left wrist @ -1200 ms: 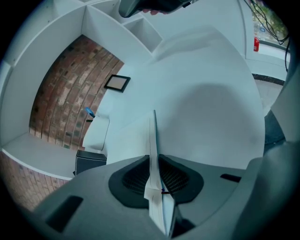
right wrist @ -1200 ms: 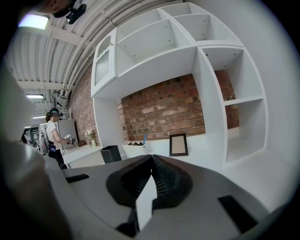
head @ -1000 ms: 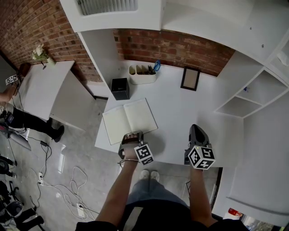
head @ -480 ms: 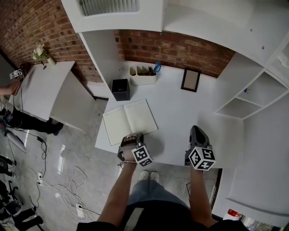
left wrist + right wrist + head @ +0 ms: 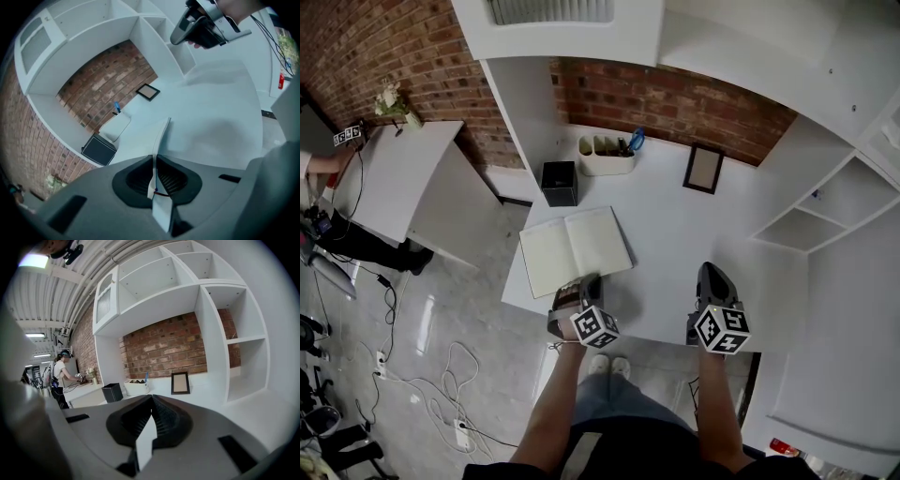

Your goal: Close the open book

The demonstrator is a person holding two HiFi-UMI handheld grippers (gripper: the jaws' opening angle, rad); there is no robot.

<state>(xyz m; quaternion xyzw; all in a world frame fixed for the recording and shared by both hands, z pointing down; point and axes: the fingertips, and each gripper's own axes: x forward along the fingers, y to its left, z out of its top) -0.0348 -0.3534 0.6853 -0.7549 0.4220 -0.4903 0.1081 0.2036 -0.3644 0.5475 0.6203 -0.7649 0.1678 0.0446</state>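
The open book (image 5: pixel 572 246) lies flat on the white desk (image 5: pixel 675 234), blank pages up. My left gripper (image 5: pixel 581 283) is at the near edge of its right half. In the left gripper view the jaws (image 5: pixel 153 161) have just been closing and are shut on a thin white leaf of the book (image 5: pixel 162 136), which runs edge-on away from them, raised off the desk. My right gripper (image 5: pixel 710 274) hovers over the desk's near right part, apart from the book, shut with nothing between its jaws (image 5: pixel 151 401). It also shows in the left gripper view (image 5: pixel 177 37).
Behind the book stand a black box (image 5: pixel 560 183), a white organiser tray (image 5: pixel 607 155) and a small picture frame (image 5: pixel 703 169) against the brick wall. White shelves (image 5: pixel 825 216) flank the desk's right. A second table (image 5: pixel 394 178) and floor cables (image 5: pixel 441 394) lie left.
My left gripper has rolled and risen slightly at the book's near edge. The right gripper has kept still.
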